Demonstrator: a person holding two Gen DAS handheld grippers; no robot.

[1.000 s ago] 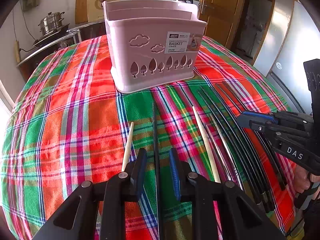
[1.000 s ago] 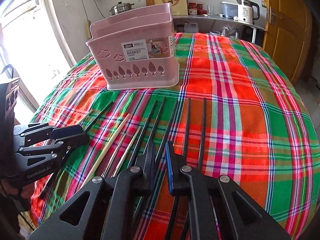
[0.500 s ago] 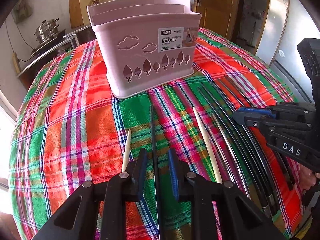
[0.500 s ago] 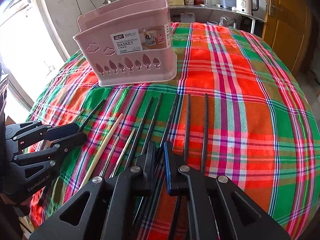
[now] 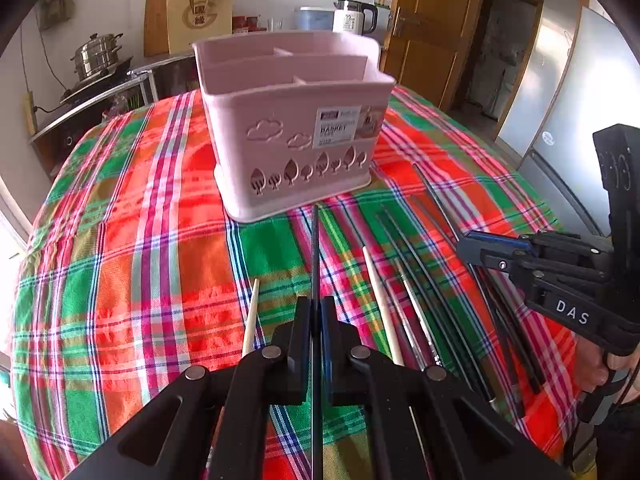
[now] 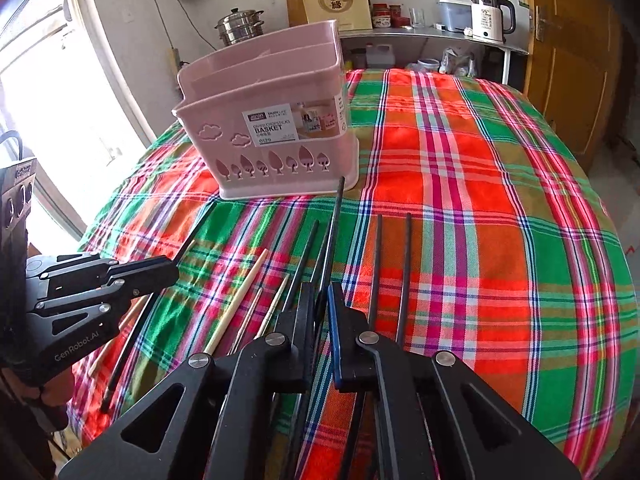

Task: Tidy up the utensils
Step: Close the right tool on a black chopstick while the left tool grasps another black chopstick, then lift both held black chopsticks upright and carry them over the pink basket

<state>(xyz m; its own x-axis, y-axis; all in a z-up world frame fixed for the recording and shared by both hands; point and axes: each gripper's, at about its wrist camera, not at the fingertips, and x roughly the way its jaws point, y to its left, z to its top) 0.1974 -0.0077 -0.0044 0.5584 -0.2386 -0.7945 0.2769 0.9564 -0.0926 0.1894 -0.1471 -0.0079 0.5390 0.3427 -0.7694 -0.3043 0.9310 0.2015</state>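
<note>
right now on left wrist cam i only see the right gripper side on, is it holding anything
observer: yes, the right gripper is shut on a black chopstick.
operator: where does its tip point
observer: at the near right corner of the pink basket; I cannot tell if it touches.
operator: anything on its far side
observer: two black chopsticks lie flat on the cloth just right of it.

Both cams ride low over the near edge of the plaid tablecloth point(image 5: 140, 240), looking forward along their own fingers at the pink basket point(image 5: 296, 120) point(image 6: 272, 120) farther back. Left cam sits left, right cam right, each catching the other gripper sideways; both probably share the chopstick row point(image 6: 260, 292)
</note>
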